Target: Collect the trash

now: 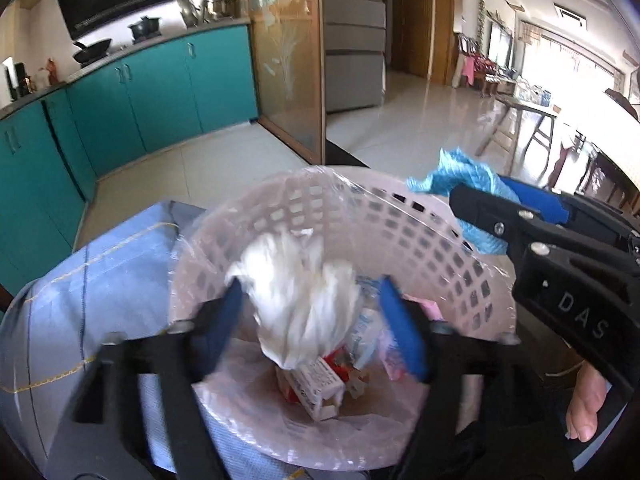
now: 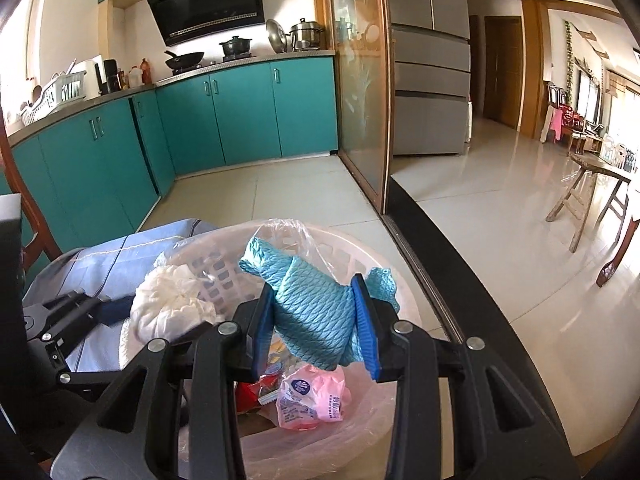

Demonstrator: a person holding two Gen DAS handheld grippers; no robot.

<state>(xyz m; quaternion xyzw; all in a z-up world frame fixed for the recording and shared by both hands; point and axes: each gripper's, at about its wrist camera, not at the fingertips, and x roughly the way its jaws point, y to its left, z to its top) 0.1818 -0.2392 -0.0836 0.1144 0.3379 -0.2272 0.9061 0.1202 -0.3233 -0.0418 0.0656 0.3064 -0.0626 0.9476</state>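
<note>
A crumpled wad of white tissue paper (image 1: 298, 300) hangs blurred over the mouth of the pale pink perforated plastic waste basket (image 1: 400, 216), which is lined with a clear plastic bag. It sits between the blue pads of the left gripper (image 1: 316, 328), but the jaws stand wide and the pads look clear of it on both sides – released, not clamped. Seen from the right wrist, the same white wad (image 2: 168, 304) lies by the basket's near-left rim.

Beside it, the right gripper (image 2: 316, 332) is clenched on a bunched teal-blue woven cloth (image 2: 316, 308), its two blue pads pressing into the fabric from either side – the cloth held above the basket's opening. From the left wrist view that cloth (image 1: 460, 184) pokes out past the black finger at the basket's right rim, and a fingertip of the person's hand (image 1: 586, 408) shows under the handle.

Down in the basket lie a white printed carton (image 1: 316, 388), red wrapper scraps (image 2: 266, 388) and a pink plastic packet with white print (image 2: 316, 396).

The basket stands against something draped in light blue cloth with yellow stitching (image 1: 100, 280). Beyond are pale floor tiles (image 2: 280, 196), teal kitchen cabinets (image 2: 240, 112), a black range hood (image 2: 208, 0), a wood-framed frosted glass sliding door (image 2: 360, 92) and a steel refrigerator (image 2: 430, 60).
</note>
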